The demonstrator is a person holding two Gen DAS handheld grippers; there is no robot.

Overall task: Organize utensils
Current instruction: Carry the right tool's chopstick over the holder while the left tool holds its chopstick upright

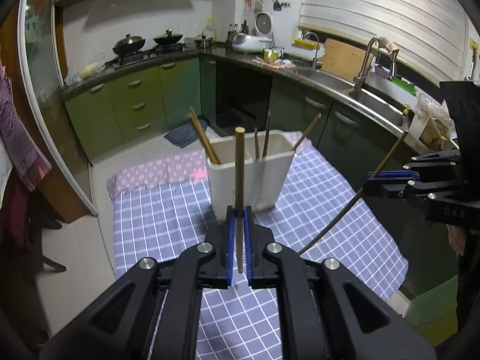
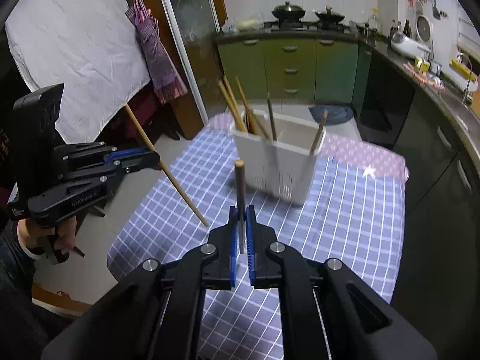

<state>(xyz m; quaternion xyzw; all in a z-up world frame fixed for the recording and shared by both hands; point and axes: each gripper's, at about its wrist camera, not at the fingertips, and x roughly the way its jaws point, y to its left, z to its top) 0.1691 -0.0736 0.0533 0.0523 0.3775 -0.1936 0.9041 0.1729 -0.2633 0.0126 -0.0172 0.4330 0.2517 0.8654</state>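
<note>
Left wrist view: your left gripper [image 1: 239, 214] pinches a light wooden chopstick [image 1: 239, 180] upright, just before the white holder [image 1: 249, 177]. It is stiff, light and smooth, so grip mid-shaft. The right gripper [image 1: 367, 184], beside the holder, pinches a dark chopstick [image 1: 387, 156].

Right wrist view: six chopsticks stand in the holder [image 2: 279, 165]; two are held, one per gripper.

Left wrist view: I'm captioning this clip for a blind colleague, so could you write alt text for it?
The left gripper is shut on a light wooden chopstick, held upright over a blue checked tablecloth. Just beyond stands a white utensil holder with several chopsticks inside. At right, the right gripper clamps a darker chopstick.
</note>
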